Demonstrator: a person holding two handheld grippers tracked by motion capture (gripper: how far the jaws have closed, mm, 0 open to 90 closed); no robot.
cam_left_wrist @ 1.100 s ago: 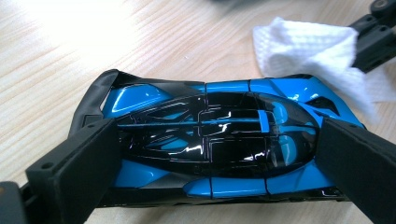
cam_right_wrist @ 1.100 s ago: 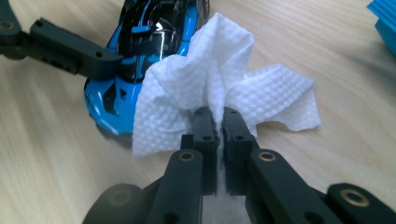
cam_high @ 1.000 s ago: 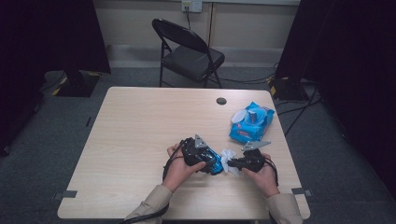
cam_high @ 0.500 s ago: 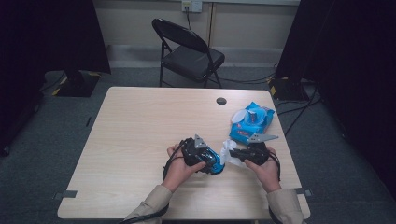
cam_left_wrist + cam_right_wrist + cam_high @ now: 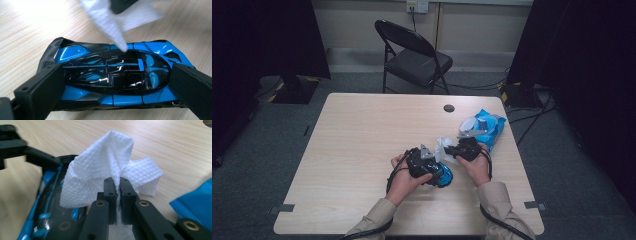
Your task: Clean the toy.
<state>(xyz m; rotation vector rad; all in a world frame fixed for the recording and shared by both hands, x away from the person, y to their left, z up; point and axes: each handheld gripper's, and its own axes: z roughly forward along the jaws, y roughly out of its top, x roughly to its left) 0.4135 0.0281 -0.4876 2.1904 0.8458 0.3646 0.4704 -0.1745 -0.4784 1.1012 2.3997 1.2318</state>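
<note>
Toy car (image 5: 112, 82): clamped lengthwise in left gripper (image 5: 112, 87), steadied on table (image 5: 362, 150) for cleaning. Wipe (image 5: 100, 172): pinched in closed right gripper (image 5: 116, 192), corner touching the car's roof just ahead.

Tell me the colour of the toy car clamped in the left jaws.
Bright blue with glossy black panels; the toy car shows best in the left gripper view.

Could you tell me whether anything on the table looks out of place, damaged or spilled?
Nothing stands out. The blue toy car looks intact, clamped by the left gripper. The right gripper pinches a clean white wipe touching the car's roof. The blue wipe pack lies flat beside the hands.
</note>
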